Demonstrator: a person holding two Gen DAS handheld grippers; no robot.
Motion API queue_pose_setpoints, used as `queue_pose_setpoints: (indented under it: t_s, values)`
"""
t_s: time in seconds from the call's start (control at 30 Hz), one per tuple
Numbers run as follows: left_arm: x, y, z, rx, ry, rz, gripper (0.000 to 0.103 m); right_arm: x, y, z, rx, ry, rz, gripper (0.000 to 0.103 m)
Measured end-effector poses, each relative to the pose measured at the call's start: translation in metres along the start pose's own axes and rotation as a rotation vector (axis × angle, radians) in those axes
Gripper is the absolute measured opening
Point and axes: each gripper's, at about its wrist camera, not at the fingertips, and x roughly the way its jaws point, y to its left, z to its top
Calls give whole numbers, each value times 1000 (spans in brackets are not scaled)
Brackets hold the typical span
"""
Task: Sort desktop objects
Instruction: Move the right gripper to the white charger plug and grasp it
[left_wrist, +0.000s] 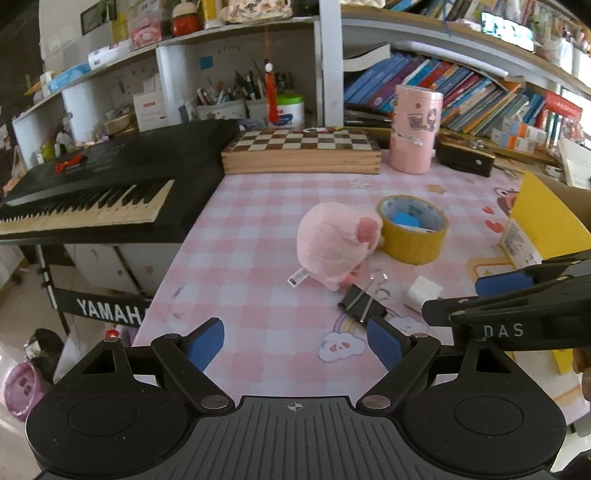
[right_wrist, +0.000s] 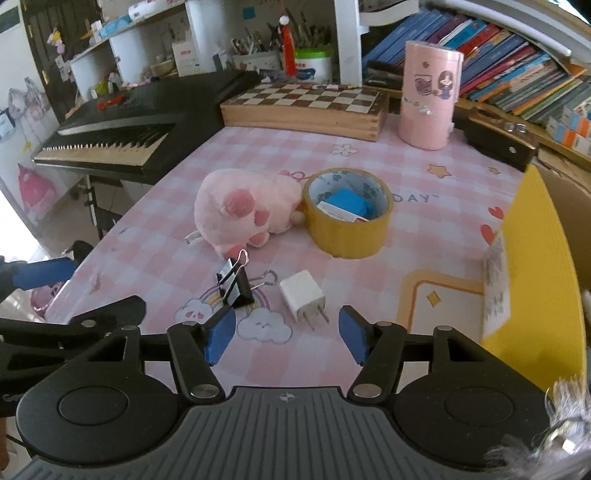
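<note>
A pink plush toy (left_wrist: 334, 242) (right_wrist: 245, 208) lies mid-table beside a yellow tape roll (left_wrist: 412, 229) (right_wrist: 347, 214) that has a blue eraser (right_wrist: 347, 201) inside. Nearer me lie a black binder clip (left_wrist: 362, 302) (right_wrist: 234, 286) and a white plug adapter (left_wrist: 423, 291) (right_wrist: 303, 299). My left gripper (left_wrist: 295, 345) stands open over the pink checked cloth, short of the clip, nothing between its fingers. My right gripper (right_wrist: 288, 338) is open just in front of the plug adapter, apart from it. Each gripper shows at the edge of the other's view.
A wooden chess box (left_wrist: 301, 151) (right_wrist: 306, 105), a pink cylinder tin (left_wrist: 415, 129) (right_wrist: 430, 96) and a dark case (right_wrist: 498, 136) stand at the back. A black keyboard (left_wrist: 107, 184) (right_wrist: 136, 122) borders the left. A yellow box (left_wrist: 546, 221) (right_wrist: 535, 258) stands at the right.
</note>
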Motion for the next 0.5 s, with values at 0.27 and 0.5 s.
queue_pose_setpoints:
  t_s: [0.27, 0.5]
  values:
    - [20, -6, 7, 11, 45, -24, 87, 42, -8, 14, -47, 102, 7, 54]
    - [38, -15, 11, 22, 87, -73, 87, 59, -18, 18, -74, 128, 38, 25]
